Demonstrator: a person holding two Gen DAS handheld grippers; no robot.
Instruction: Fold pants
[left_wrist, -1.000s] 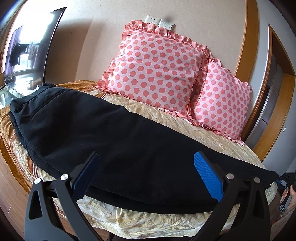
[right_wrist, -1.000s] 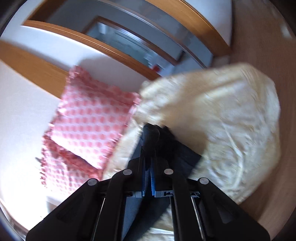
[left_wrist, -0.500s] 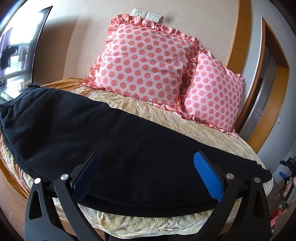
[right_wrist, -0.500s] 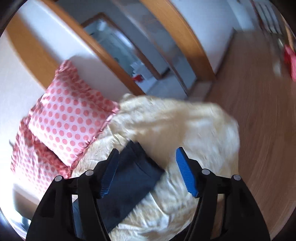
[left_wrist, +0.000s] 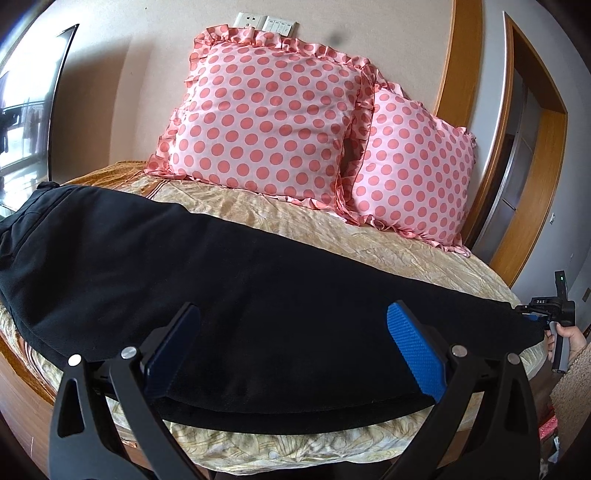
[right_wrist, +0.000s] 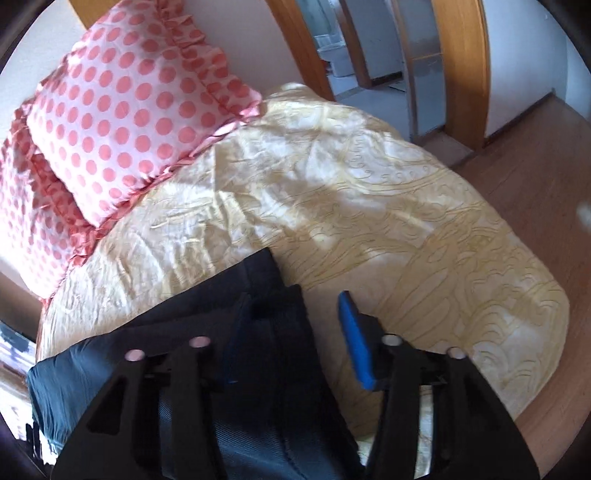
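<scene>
A round bed covered with a cream and gold patterned bedspread (left_wrist: 280, 221) is taken as the landmark, and a pair of long black fabric pants (left_wrist: 236, 295) is laid across its near half, stretched lengthwise from the waist at the bed's left edge to the leg ends at its right edge. The pants appear already folded once, one leg on the other, since a single long band with a doubled lower edge is seen; this is judged the first fold done. The crosswise folds, bringing the leg ends toward the waist, are judged still to be made. Two pink pillows with red polka dots and frilled edges (left_wrist: 269, 110) are propped at the far side of the bed, against the wall, well apart from the pants. The left gripper (left_wrist: 291, 354) is held spread wide above the near edge of the bed, over the middle of the pants, with nothing between its blue pads. The right gripper (right_wrist: 291, 332) is likewise released at the right edge of the bed, its jaws apart over the leg ends (right_wrist: 273, 291), which lie flat on the bedspread and are not grasped.
</scene>
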